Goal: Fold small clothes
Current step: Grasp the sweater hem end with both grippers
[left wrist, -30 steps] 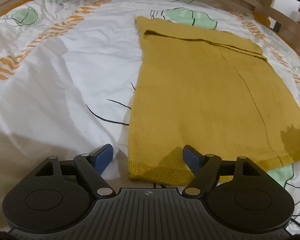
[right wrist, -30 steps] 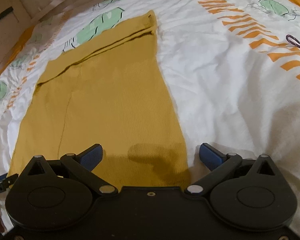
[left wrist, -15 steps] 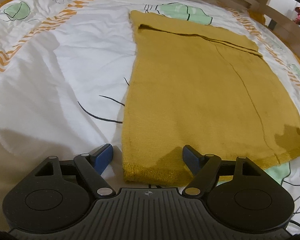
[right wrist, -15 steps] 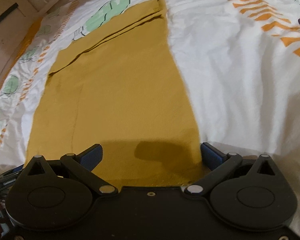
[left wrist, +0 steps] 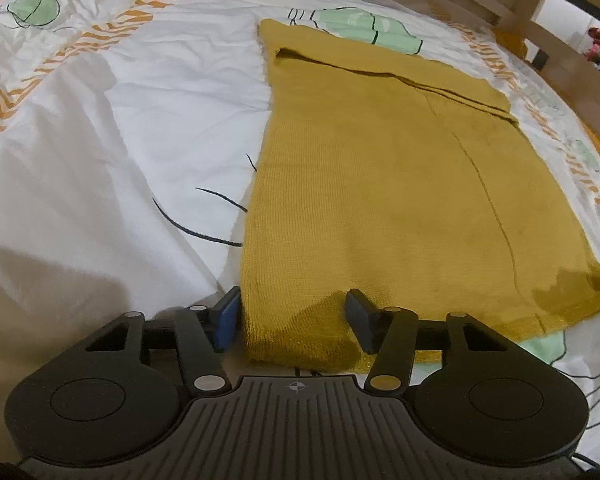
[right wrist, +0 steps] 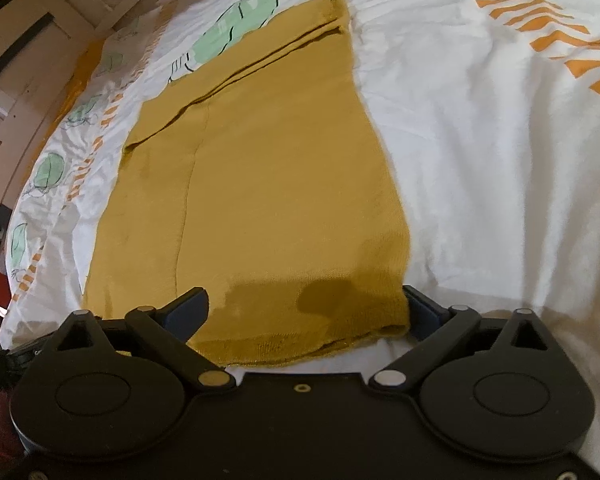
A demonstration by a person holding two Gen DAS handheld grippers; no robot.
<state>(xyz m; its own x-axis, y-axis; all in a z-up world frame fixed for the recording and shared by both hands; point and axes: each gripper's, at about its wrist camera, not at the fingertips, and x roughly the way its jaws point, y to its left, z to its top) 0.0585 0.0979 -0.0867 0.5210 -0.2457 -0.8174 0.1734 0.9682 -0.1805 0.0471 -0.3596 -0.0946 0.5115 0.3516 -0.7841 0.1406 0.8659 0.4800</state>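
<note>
Two closing grippers straddle mustard garment point(left wrist: 380, 208) corners on leaf-printed duvet point(left wrist: 120, 140).

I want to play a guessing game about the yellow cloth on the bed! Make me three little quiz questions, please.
1. True or false: the yellow garment lies spread flat on the bedspread.
2. Which part of the garment sits between the left gripper fingers? A) its near left corner B) its far edge C) nothing
3. Fill in: the right gripper straddles the garment's near ____ corner.

Key:
1. True.
2. A. The fingers are closing around that corner; they do not seem to pinch it yet.
3. Right. Its fingers are wide and just starting to close.
</note>
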